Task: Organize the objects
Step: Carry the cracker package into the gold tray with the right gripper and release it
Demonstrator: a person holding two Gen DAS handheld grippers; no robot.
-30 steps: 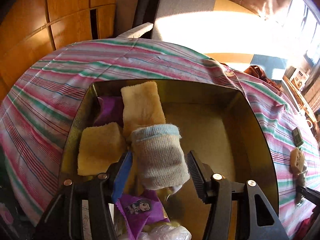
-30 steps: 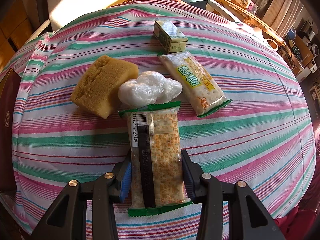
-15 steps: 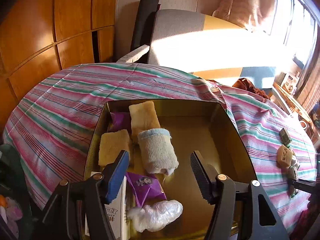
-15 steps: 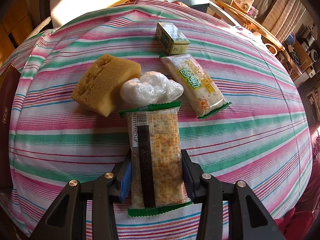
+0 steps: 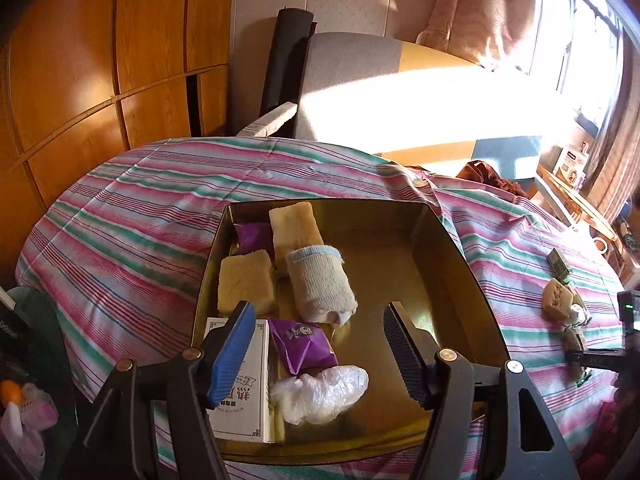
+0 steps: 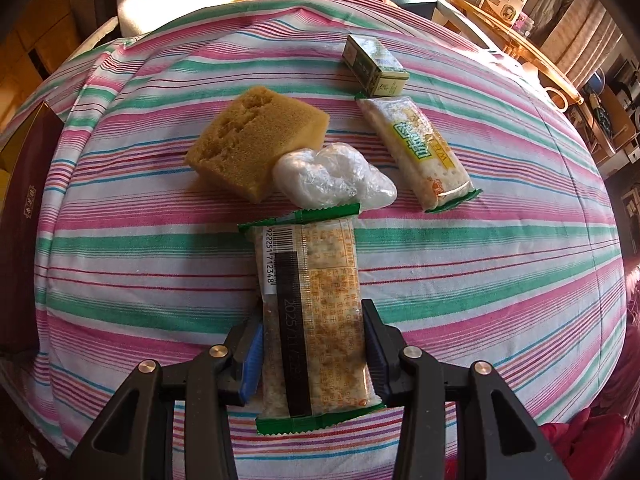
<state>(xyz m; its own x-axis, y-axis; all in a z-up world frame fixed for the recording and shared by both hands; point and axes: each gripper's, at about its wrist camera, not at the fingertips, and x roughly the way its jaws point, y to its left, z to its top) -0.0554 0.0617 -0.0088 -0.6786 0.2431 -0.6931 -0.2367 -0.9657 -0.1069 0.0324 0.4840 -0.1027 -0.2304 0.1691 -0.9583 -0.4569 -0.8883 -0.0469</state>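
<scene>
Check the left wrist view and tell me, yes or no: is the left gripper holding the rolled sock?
No. The left gripper is open above the gold tray, and the rolled sock lies free on the tray floor, beyond the fingertips.

Left gripper (image 5: 318, 350): two matt black plastic arms with open triangular cut-outs, each arm carrying two round brass-coloured rivets. One finger (image 5: 231, 350) is faced with a ribbed blue pad; the other finger (image 5: 404, 354) has a ribbed black pad with fine crosswise grooves.

Right gripper (image 6: 312, 350): same build, black moulded arms with triangular openings and four brass-coloured rivets across the frame. One finger (image 6: 251, 360) shows a blue pad edge, the other finger (image 6: 376, 354) a dark ribbed pad. No cables, sleeves or printed markings visible on either unit.
</scene>
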